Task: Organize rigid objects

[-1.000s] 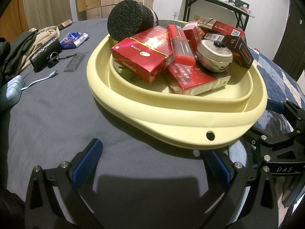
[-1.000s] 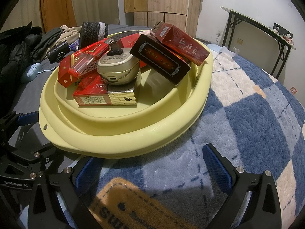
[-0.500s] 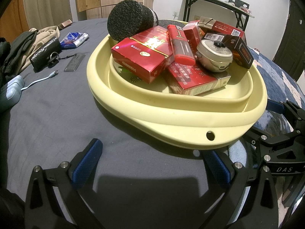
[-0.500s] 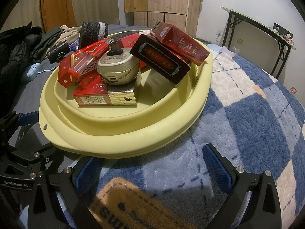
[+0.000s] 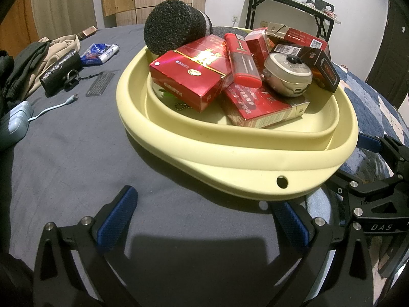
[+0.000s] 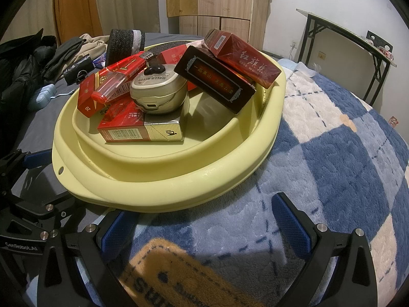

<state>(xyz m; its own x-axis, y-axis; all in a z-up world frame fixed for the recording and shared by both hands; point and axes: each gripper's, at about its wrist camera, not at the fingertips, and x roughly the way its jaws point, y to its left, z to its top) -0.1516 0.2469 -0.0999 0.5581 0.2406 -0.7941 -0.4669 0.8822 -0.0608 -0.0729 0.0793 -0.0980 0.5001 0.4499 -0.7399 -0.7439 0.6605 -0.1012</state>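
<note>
Left gripper (image 5: pixel 204 213) and right gripper (image 6: pixel 204 217): jaws spread, empty, just short of basin (image 5: pixel 255 158) rim. Boxes, lighter (image 5: pixel 241 61), tin (image 6: pixel 158 92) piled inside, straight ahead. Lighter long axis running away from left gripper; tin nearer right.

The left gripper (image 5: pixel 204 217) sits low over the grey part of the bed, its two blue-padded fingers (image 5: pixel 116 218) spread wide with nothing between them. It also shows at the left edge of the right wrist view, black frame and one blue pad (image 6: pixel 38 157) pointing inward. The right gripper (image 6: pixel 204 225) is held low over the blue checked part of the bed, its fingers (image 6: pixel 294 223) likewise wide apart and empty. In the left wrist view its black frame appears at the right edge, just beside the left gripper.
</note>
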